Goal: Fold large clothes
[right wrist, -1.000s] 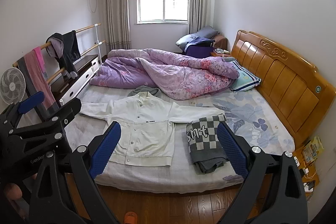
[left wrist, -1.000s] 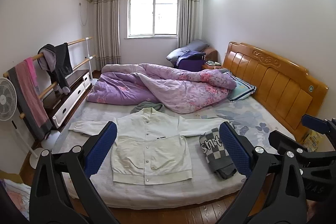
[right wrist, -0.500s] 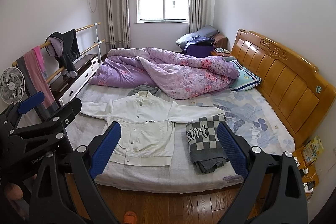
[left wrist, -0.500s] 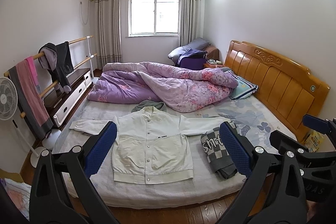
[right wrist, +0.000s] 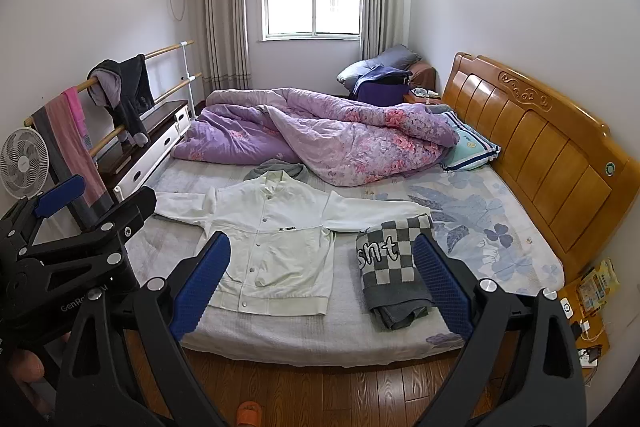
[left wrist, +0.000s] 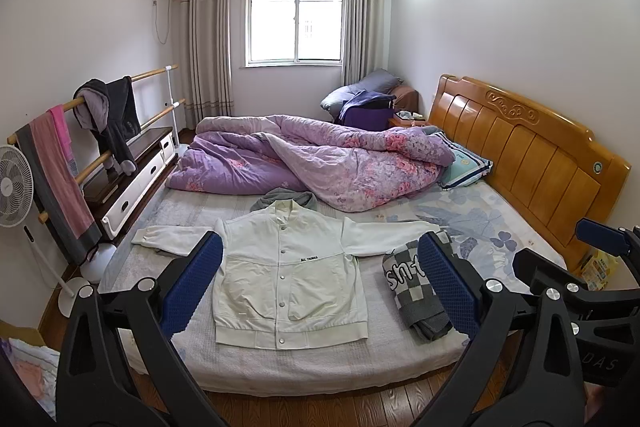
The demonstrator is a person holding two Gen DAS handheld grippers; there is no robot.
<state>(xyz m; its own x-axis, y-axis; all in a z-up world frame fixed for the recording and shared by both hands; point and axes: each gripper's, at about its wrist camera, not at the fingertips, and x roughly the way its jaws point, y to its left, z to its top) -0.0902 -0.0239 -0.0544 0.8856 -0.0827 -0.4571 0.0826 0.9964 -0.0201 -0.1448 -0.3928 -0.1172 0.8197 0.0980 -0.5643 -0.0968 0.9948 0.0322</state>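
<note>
A white button-up jacket (left wrist: 290, 273) lies flat, front up, sleeves spread, near the foot edge of the bed (left wrist: 320, 363); it also shows in the right wrist view (right wrist: 276, 247). A folded grey-and-white checkered garment (left wrist: 412, 291) lies to its right, also in the right wrist view (right wrist: 394, 267). My left gripper (left wrist: 320, 287) is open and empty, held back from the bed's edge. My right gripper (right wrist: 322, 283) is open and empty, also away from the bed.
A rumpled purple quilt (left wrist: 312, 163) covers the far half of the bed. A grey garment (left wrist: 286, 197) lies behind the jacket's collar. A wooden headboard (left wrist: 520, 155) stands at the right. A clothes rail (left wrist: 92, 131), fan (left wrist: 14, 181) and low cabinet (left wrist: 128, 175) stand at the left.
Both views have tilted slightly, so the bed and jacket sit a little lower in the frames. Both grippers stay open and empty; the clothes have not moved.
</note>
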